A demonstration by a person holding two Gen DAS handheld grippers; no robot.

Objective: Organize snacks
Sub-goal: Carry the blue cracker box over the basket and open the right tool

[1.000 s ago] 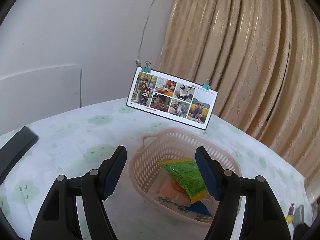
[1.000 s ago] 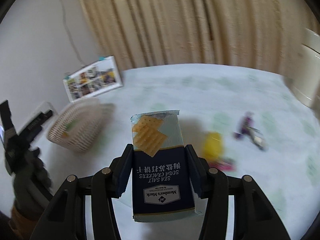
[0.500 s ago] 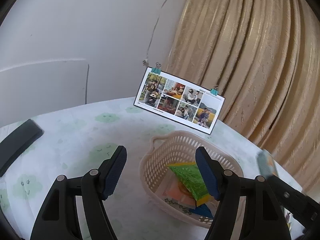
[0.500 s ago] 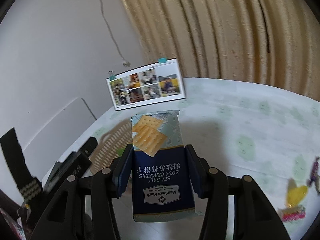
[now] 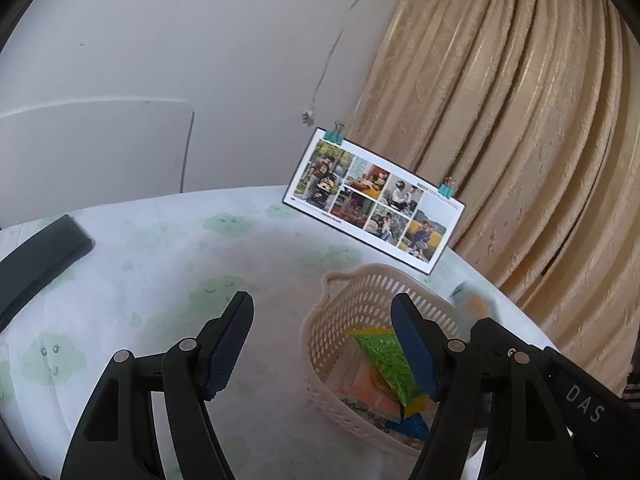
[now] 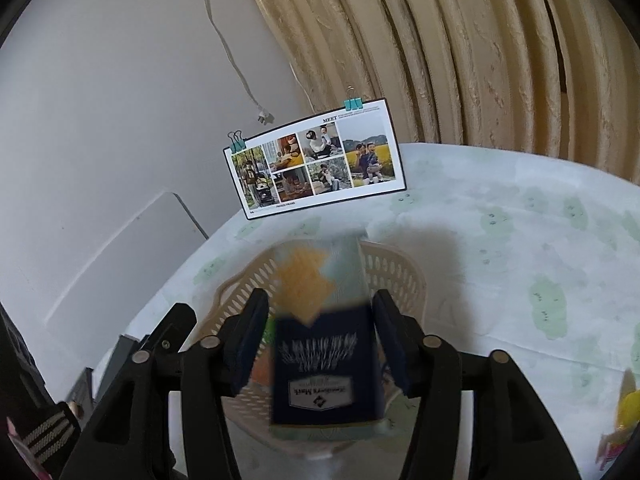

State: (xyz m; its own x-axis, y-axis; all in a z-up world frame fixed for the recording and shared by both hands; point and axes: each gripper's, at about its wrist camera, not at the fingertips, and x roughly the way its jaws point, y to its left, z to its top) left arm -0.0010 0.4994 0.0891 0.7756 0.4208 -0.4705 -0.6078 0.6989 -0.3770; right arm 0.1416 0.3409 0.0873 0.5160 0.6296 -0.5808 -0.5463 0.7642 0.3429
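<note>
My right gripper (image 6: 320,300) hangs just above the beige plastic basket (image 6: 400,276). The navy and pale-green cracker pack (image 6: 324,360) sits between its fingers, motion-blurred, with a narrow gap showing at the left pad, so the jaws look open. In the left wrist view my left gripper (image 5: 322,304) stands open and empty over the tablecloth, just left of the basket (image 5: 360,276). A green packet (image 5: 384,356) and an orange one (image 5: 368,392) lie in the basket. The blurred pack (image 5: 472,300) shows over its far rim.
A photo card (image 5: 372,204) with clips stands behind the basket, against the wall and the tan curtain (image 5: 520,160). A black flat object (image 5: 36,256) lies at the table's left edge. Yellow and pink snacks (image 6: 628,404) lie at the right.
My right gripper carried the cracker pack left until it was over the basket. The pack, sharp before, is now blurred and has slipped lower between the fingers. My left gripper drifted left.
</note>
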